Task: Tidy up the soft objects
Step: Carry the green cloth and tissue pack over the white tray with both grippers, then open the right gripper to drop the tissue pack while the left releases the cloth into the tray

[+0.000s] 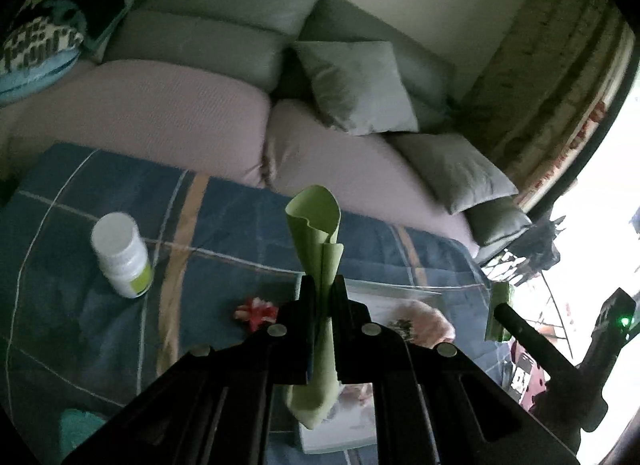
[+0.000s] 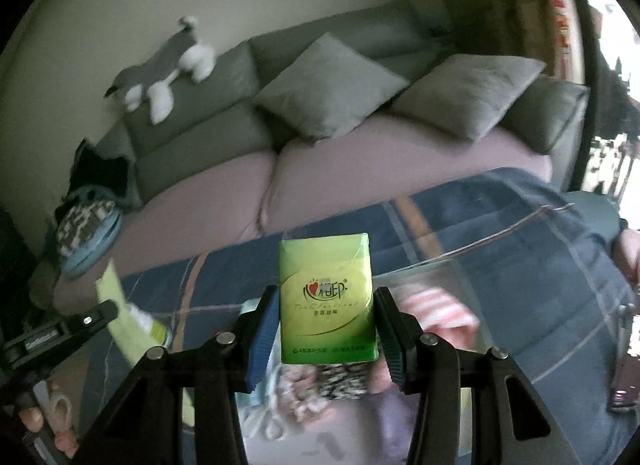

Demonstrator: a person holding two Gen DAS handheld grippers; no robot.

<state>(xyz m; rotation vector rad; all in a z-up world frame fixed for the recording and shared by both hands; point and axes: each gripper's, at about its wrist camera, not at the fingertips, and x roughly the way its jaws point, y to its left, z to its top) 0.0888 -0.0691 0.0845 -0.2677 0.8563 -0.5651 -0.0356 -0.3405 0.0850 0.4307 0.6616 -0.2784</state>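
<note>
So both hands are loaded here. The left gripper [image 1: 322, 297] is clamped down on a light green cloth [image 1: 318, 225], which pokes up and forward out of the jaws in a loose rolled cone, with a tail hanging down below the fingers too, so its long axis runs pretty much along the gripper's own pointing direction. The right gripper [image 2: 326, 325] has a green tissue pack [image 2: 327, 301] sitting upright between its blue pads [image 2: 262, 335], long side vertical, printed face toward the camera. The pads look like they sit just off the pack's sides in this view, so whether it's actually squeezing it can't really be told. Underneath both is a clear plastic bin [image 2: 440, 265] resting on the blue plaid blanket [image 1: 224, 221], already holding a jumble of soft stuff, pinkish and patterned fabric. In the right wrist view the bin is directly below and slightly ahead of the tissue pack, so that hand looks like the nearer one to a drop; the cloth, from the left wrist view, hangs over the bin's near-left edge. A white bottle [image 1: 122, 255] lies on the blanket off to the left, well apart from the bin. Behind it all is the sofa [image 2: 208, 181] with grey cushions [image 2: 330, 87] and a plush dog [image 2: 160, 73] on the backrest. Best guess: the next move is just straight down into the bin.
</note>
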